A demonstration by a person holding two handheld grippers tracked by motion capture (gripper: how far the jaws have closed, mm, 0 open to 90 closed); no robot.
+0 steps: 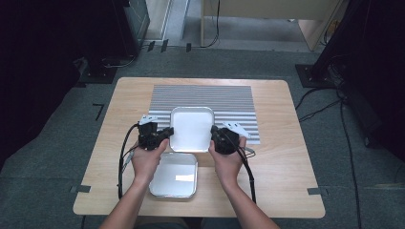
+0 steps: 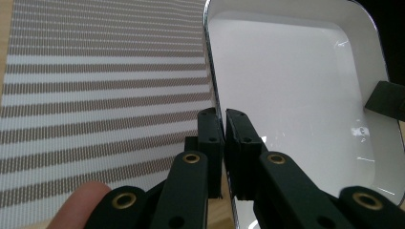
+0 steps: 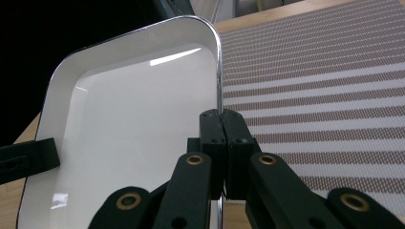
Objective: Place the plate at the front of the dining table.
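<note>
Now each hand-held gripper, left (image 1: 168,133) and right (image 1: 215,131), is closed on one long rim of the tray (image 1: 192,128), which lies between them over the mat (image 1: 234,102), its long axis pointing away.

Two white trays: one upper tray (image 1: 192,128) on the mat, one lower tray (image 1: 174,175) near the table's front edge. One striped placemat (image 1: 203,98). One wooden table (image 1: 282,157). Two grippers: left gripper (image 1: 168,133), right gripper (image 1: 214,132). Two hands, one per gripper: left hand (image 1: 147,157), right hand (image 1: 228,160).
</note>
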